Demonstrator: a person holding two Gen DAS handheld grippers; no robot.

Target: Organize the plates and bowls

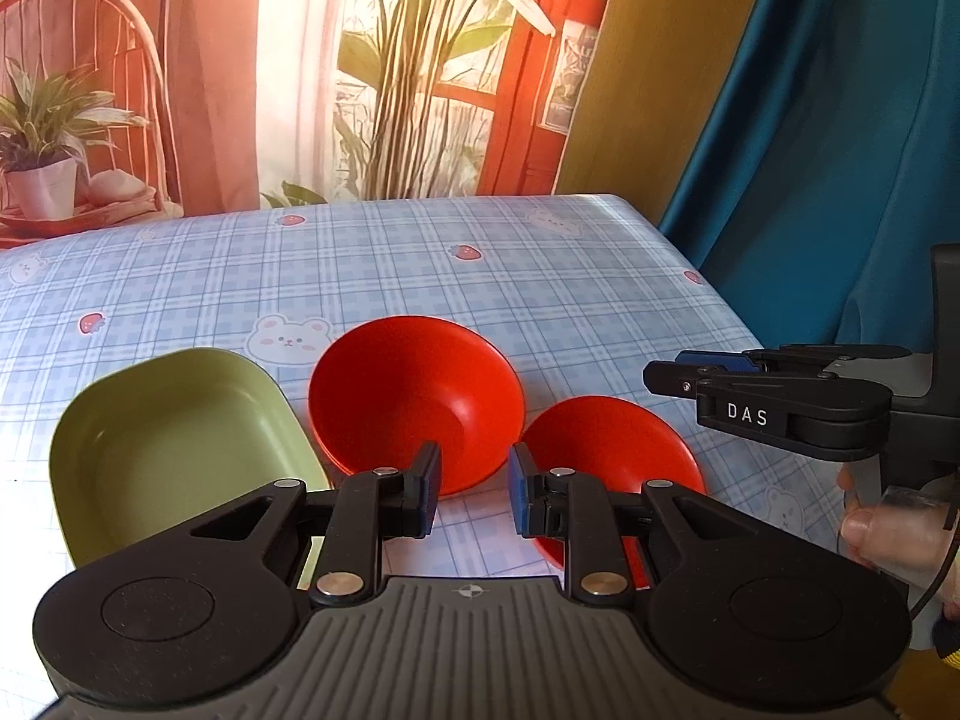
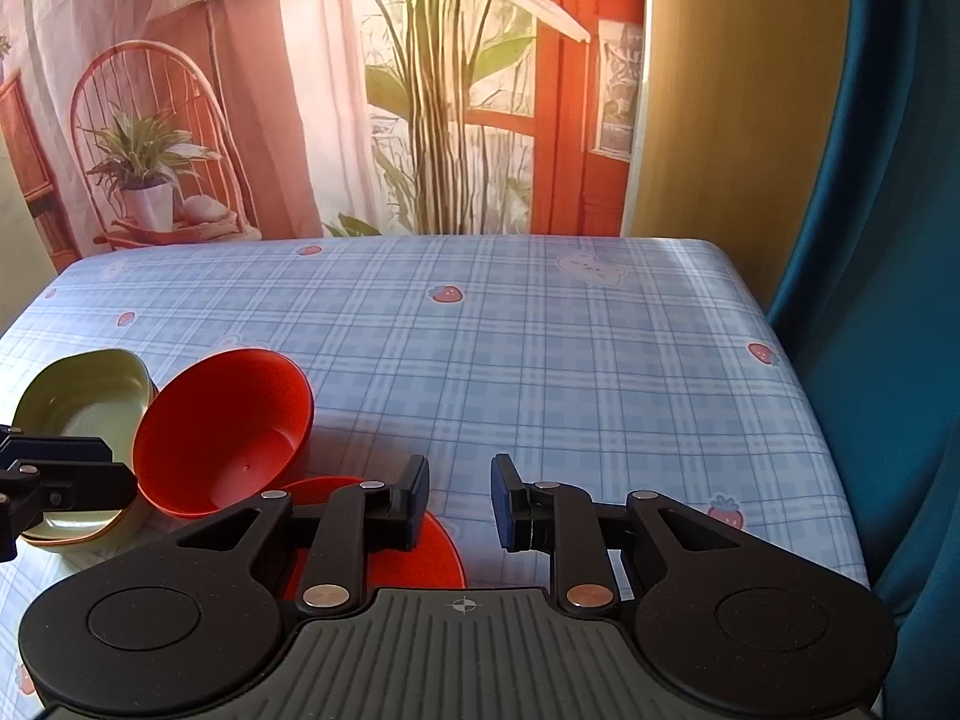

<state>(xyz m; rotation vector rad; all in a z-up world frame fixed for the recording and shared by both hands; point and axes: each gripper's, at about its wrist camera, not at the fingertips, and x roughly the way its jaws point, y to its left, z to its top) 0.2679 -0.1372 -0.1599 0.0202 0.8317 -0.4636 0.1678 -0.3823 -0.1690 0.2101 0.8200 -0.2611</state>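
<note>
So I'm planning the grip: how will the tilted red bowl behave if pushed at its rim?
The red bowl already leans, seemingly propped on the green dish, so a rim push would likely rock or tip it. It looks like rigid, smooth plastic: probably light, and prone to slide on the glossy tablecloth.

so there's a deep red bowl [image 1: 414, 402] tipped on its side in the middle, mouth facing the cameras, a flat red plate [image 1: 606, 450] right beside it on the right, and a green rounded-rectangle dish [image 1: 180, 450] on the left, sitting upright on something orange-rimmed.
</note>
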